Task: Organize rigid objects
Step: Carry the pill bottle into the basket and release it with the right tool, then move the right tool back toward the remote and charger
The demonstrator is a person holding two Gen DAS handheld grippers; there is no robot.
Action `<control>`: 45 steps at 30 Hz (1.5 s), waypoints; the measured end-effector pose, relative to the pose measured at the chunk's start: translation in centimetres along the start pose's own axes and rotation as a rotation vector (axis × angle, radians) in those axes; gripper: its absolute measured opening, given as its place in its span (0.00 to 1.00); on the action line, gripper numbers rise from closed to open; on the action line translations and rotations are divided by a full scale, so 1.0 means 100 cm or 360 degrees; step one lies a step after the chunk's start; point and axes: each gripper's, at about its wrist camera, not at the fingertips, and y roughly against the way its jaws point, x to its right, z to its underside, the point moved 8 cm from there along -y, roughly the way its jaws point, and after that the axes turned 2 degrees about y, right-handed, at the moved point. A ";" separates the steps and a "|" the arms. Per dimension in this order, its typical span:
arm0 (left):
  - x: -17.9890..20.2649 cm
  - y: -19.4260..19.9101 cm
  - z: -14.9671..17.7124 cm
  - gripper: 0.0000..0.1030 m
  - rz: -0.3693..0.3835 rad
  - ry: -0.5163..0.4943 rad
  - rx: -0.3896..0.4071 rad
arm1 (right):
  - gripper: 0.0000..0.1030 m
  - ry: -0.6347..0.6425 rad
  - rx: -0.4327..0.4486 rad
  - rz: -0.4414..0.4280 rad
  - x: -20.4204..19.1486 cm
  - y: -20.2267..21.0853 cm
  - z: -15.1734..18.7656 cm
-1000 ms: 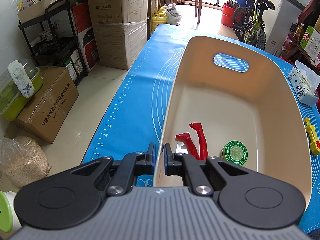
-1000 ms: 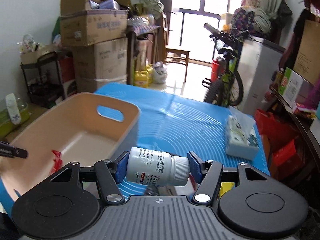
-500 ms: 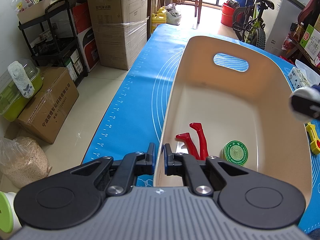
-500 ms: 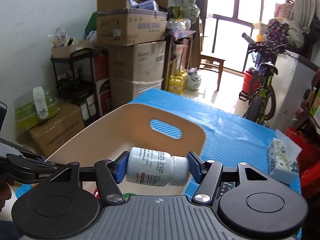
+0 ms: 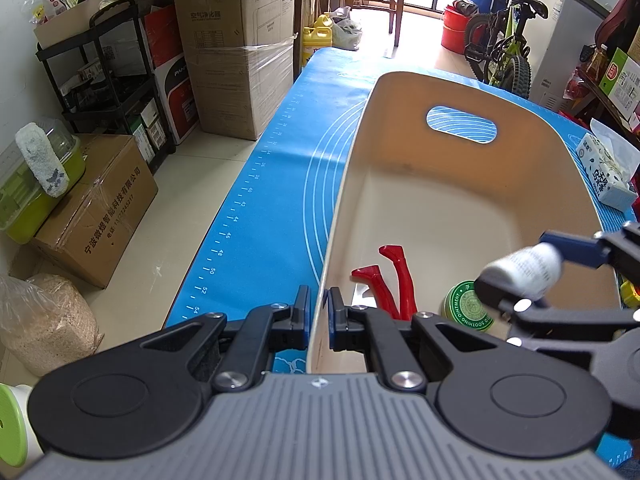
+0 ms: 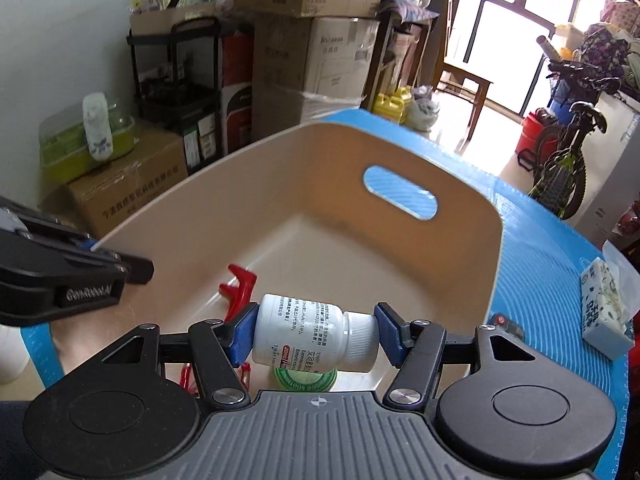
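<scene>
A beige bin (image 5: 460, 184) with a handle slot stands on the blue mat (image 5: 280, 184). My left gripper (image 5: 319, 310) is shut on the bin's near rim. In the bin lie red-handled pliers (image 5: 394, 280) and a round green tin (image 5: 466, 306). My right gripper (image 6: 316, 330) is shut on a white pill bottle (image 6: 310, 330), held sideways by its base and cap, above the bin's inside over the green tin (image 6: 304, 378). The left wrist view shows that bottle (image 5: 524, 266) hanging over the bin's right side. Red pliers (image 6: 240, 280) show in the right wrist view too.
A tissue pack (image 5: 604, 172) lies on the mat right of the bin, with a yellow object (image 5: 630, 294) near it. Off the table's left edge are cardboard boxes (image 5: 236, 52), a black shelf cart (image 5: 108, 80) and a bicycle (image 5: 504, 44) at the back.
My right gripper has carried the pill bottle leftward and down, from beside the bin to over its inside. The left gripper has kept still on the rim.
</scene>
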 end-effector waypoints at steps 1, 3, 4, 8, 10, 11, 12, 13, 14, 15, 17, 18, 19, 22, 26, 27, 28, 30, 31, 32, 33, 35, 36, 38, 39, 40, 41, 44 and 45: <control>0.000 0.000 0.000 0.09 0.0000 0.0000 0.0000 | 0.63 0.0013 -0.0017 0.0007 -0.001 -0.002 0.003; 0.000 0.000 0.000 0.09 0.0000 0.0001 0.0000 | 0.63 0.0025 -0.0053 0.0011 -0.002 -0.008 0.007; 0.000 0.000 0.000 0.09 0.0001 0.0001 0.0000 | 0.63 0.0028 -0.0085 0.0014 -0.002 -0.012 0.010; 0.000 0.000 -0.001 0.09 0.0001 -0.0003 0.0003 | 0.63 0.0051 -0.0191 -0.0001 -0.005 -0.020 0.012; 0.000 0.000 -0.001 0.09 -0.0003 -0.0006 0.0005 | 0.63 0.0074 -0.0237 -0.0002 -0.007 -0.023 0.013; 0.000 0.000 -0.001 0.09 -0.0003 -0.0006 0.0004 | 0.63 0.0073 -0.0249 -0.0004 -0.007 -0.024 0.014; 0.000 0.000 -0.002 0.09 0.0000 -0.0003 0.0003 | 0.63 0.0070 -0.0253 -0.0005 -0.006 -0.023 0.014; 0.000 0.000 -0.002 0.09 0.0001 -0.0003 0.0003 | 0.64 0.0065 -0.0253 -0.0002 -0.006 -0.023 0.013; 0.000 0.001 -0.002 0.09 0.0000 -0.0005 0.0004 | 0.64 0.0062 -0.0251 -0.0001 -0.005 -0.023 0.013; -0.001 0.000 -0.002 0.09 0.0000 -0.0006 0.0003 | 0.66 0.0059 -0.0246 -0.0004 -0.005 -0.022 0.013; -0.001 0.000 -0.002 0.09 -0.0001 -0.0006 0.0002 | 0.67 0.0048 -0.0233 -0.0008 -0.003 -0.019 0.012; -0.002 0.000 -0.002 0.09 0.0000 -0.0004 0.0002 | 0.67 0.0041 -0.0225 -0.0014 -0.003 -0.018 0.011; -0.002 0.000 -0.002 0.09 0.0002 -0.0002 0.0001 | 0.68 0.0030 -0.0214 -0.0025 -0.003 -0.016 0.010; -0.002 0.000 -0.002 0.09 0.0001 -0.0005 0.0002 | 0.68 -0.0021 -0.0171 -0.0038 0.002 -0.006 0.006; -0.002 0.000 -0.003 0.09 0.0004 -0.0001 0.0001 | 0.70 -0.0092 -0.0076 -0.0052 0.014 0.014 -0.002; -0.002 0.000 -0.003 0.09 0.0003 -0.0001 0.0001 | 0.71 -0.0109 -0.0050 -0.0060 0.018 0.020 -0.004; -0.002 0.000 -0.003 0.09 0.0003 -0.0001 0.0001 | 0.72 -0.0128 -0.0021 -0.0069 0.023 0.027 -0.004; -0.002 0.000 -0.003 0.09 0.0004 -0.0001 0.0001 | 0.72 -0.0169 0.0037 -0.0055 0.033 0.039 -0.004; -0.002 0.000 -0.003 0.09 0.0004 -0.0001 0.0001 | 0.72 -0.0190 0.0065 -0.0039 0.040 0.045 -0.004; -0.002 0.000 -0.003 0.09 0.0004 -0.0001 0.0001 | 0.72 -0.0213 0.0092 -0.0025 0.046 0.051 -0.004; -0.002 0.000 -0.003 0.09 0.0005 0.0001 0.0001 | 0.72 -0.0236 0.0115 -0.0013 0.053 0.057 -0.002; -0.001 0.000 -0.002 0.09 0.0004 -0.0001 0.0001 | 0.72 -0.0269 0.0146 0.0009 0.066 0.066 0.001; -0.001 0.000 -0.002 0.09 0.0003 -0.0002 0.0001 | 0.73 -0.0279 0.0157 0.0015 0.072 0.070 0.003; -0.002 0.000 -0.003 0.09 0.0002 -0.0003 0.0001 | 0.73 -0.0306 0.0174 0.0036 0.083 0.076 0.009; -0.002 0.000 -0.003 0.10 0.0002 -0.0002 0.0001 | 0.73 -0.0318 0.0177 0.0048 0.088 0.078 0.011; -0.002 0.000 -0.003 0.10 0.0002 -0.0003 0.0001 | 0.73 -0.0327 0.0179 0.0060 0.093 0.080 0.014; -0.002 0.000 -0.003 0.10 0.0001 -0.0005 0.0001 | 0.73 -0.0334 0.0182 0.0071 0.097 0.082 0.018; -0.002 0.000 -0.002 0.10 0.0003 -0.0002 0.0001 | 0.73 -0.0359 0.0167 0.0103 0.110 0.082 0.032; -0.002 0.000 -0.002 0.10 0.0003 -0.0002 0.0001 | 0.73 -0.0373 0.0152 0.0113 0.115 0.080 0.036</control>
